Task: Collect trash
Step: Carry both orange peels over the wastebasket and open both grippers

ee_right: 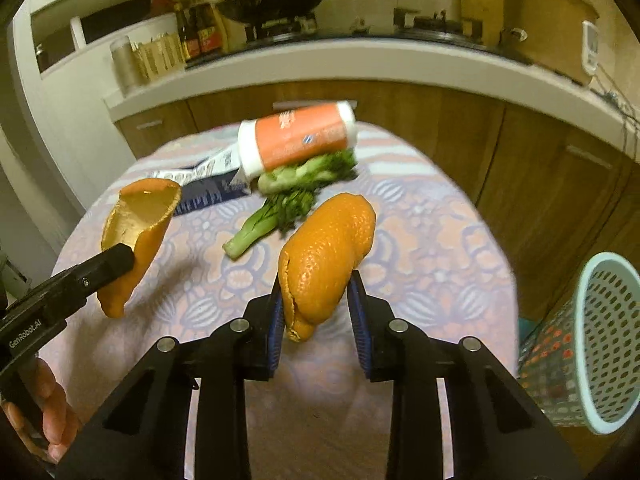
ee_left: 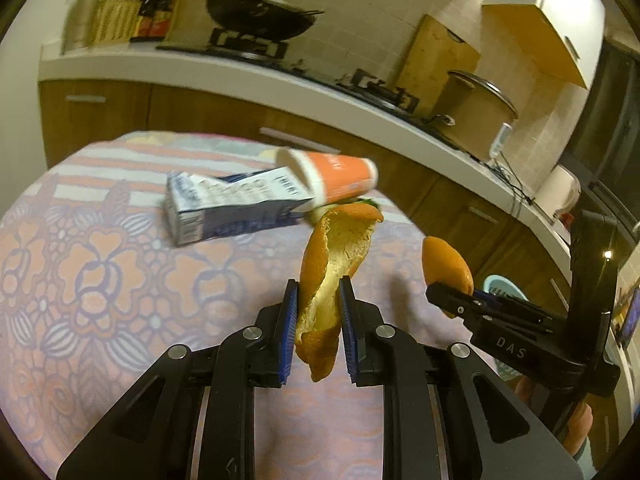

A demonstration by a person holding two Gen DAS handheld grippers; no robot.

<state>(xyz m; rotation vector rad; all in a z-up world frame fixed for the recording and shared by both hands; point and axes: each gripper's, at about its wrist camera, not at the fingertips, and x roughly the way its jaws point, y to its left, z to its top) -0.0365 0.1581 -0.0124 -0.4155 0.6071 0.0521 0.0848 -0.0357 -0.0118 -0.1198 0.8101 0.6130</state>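
My left gripper (ee_left: 318,292) is shut on a curled piece of orange peel (ee_left: 340,240), which hangs above the floral tablecloth (ee_left: 100,280). My right gripper (ee_right: 316,284) is shut on a second, rounder orange peel (ee_right: 328,248), also held off the table. Each gripper shows in the other's view: the right gripper (ee_left: 434,294) with its peel (ee_left: 446,260), and the left gripper (ee_right: 124,256) with its peel (ee_right: 140,216). On the table beyond lie a blue and white carton (ee_left: 232,208), an orange paper cup (ee_right: 300,136) on its side and green vegetable stalks (ee_right: 288,196).
A pale blue perforated basket (ee_right: 600,340) stands on the floor at the right of the table. Behind the table runs a kitchen counter (ee_right: 320,68) with a wok, bottles and a large pot. A person's hand (ee_right: 52,412) holds the left gripper.
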